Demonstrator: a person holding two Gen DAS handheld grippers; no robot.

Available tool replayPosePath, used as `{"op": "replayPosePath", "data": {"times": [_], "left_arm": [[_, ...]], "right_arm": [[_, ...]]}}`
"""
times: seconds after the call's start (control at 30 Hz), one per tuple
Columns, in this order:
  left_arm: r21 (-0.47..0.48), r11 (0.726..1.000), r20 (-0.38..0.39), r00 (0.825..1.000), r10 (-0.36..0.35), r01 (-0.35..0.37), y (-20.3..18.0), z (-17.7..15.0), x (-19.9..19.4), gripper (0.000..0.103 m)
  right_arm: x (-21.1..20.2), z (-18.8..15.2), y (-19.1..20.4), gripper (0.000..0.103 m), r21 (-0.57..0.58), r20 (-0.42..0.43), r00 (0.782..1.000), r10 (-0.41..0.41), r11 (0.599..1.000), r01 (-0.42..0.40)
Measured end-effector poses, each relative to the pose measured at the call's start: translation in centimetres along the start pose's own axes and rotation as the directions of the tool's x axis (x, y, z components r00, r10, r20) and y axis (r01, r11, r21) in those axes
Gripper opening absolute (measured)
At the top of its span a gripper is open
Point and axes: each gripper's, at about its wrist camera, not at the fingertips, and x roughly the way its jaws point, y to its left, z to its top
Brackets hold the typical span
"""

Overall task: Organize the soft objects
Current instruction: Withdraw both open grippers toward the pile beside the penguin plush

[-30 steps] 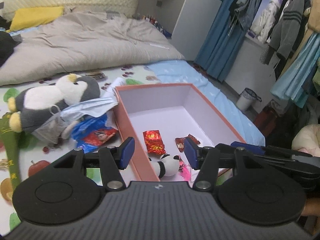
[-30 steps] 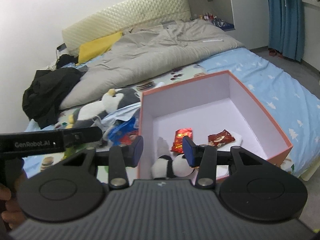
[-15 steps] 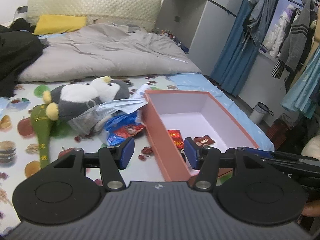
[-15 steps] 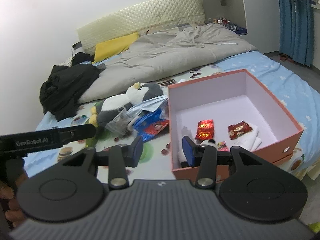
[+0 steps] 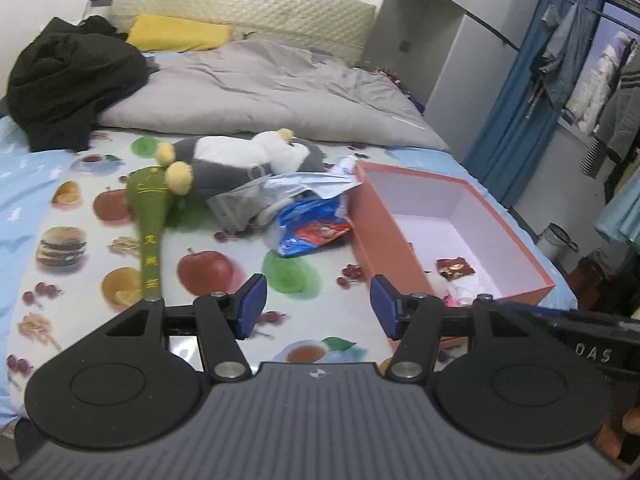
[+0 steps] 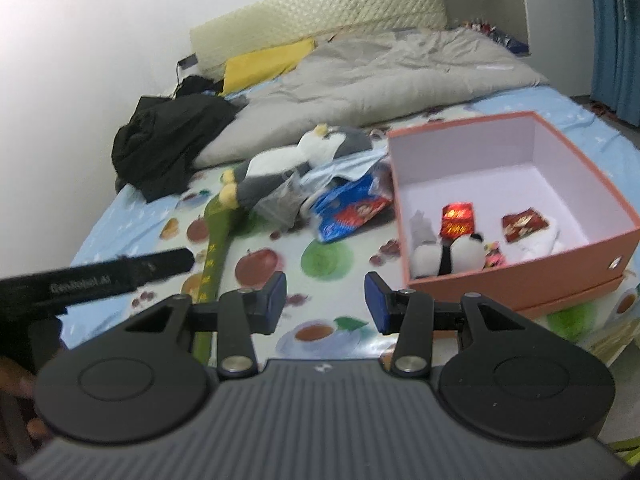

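Both views had pulled back from box (image 6: 516, 280) toward penguin (image 5: 248, 160) | left gripper (image 5: 316, 308) "OAS" fragment, spread, empty | right gripper (image 6: 325, 300) spread, empty | green plush (image 5: 150, 208), yellow characters

The green plush stick (image 5: 150, 216), lying on the fruit-print sheet just beside the plush penguin (image 5: 244, 160), carries yellow characters down its handle, too small to read; in the right wrist view the black arm of the left gripper (image 6: 96, 276), beside that stick, bears pale lettering that seems to read "GenRobot.AI", though blur leaves it uncertain; in the left wrist view the black arm of the right gripper (image 5: 592, 354), below the orange box (image 5: 380, 236), shows the letters "OAS"; the red packets inside the box and the blue snack bag (image 5: 310, 228) beside it have print that cannot be made out.
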Motion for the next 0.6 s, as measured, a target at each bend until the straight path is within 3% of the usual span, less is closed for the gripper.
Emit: {"op": "replayPosePath", "data": {"times": [0.3, 0.6], "left_arm": [[-0.072, 0.997, 0.000, 0.999, 0.037, -0.037, 3.8, 0.1, 0.9, 0.063], [-0.077, 0.995, -0.042, 0.997, 0.062, -0.065, 6.7, 2.1, 7.3, 0.063]], "right_arm": [[2.9, 0.4, 2.4, 0.046, -0.014, -0.048, 0.998, 0.036, 0.999, -0.037], [8.0, 2.9, 2.8, 0.046, -0.007, -0.083, 0.996, 0.038, 0.999, -0.039]]}}
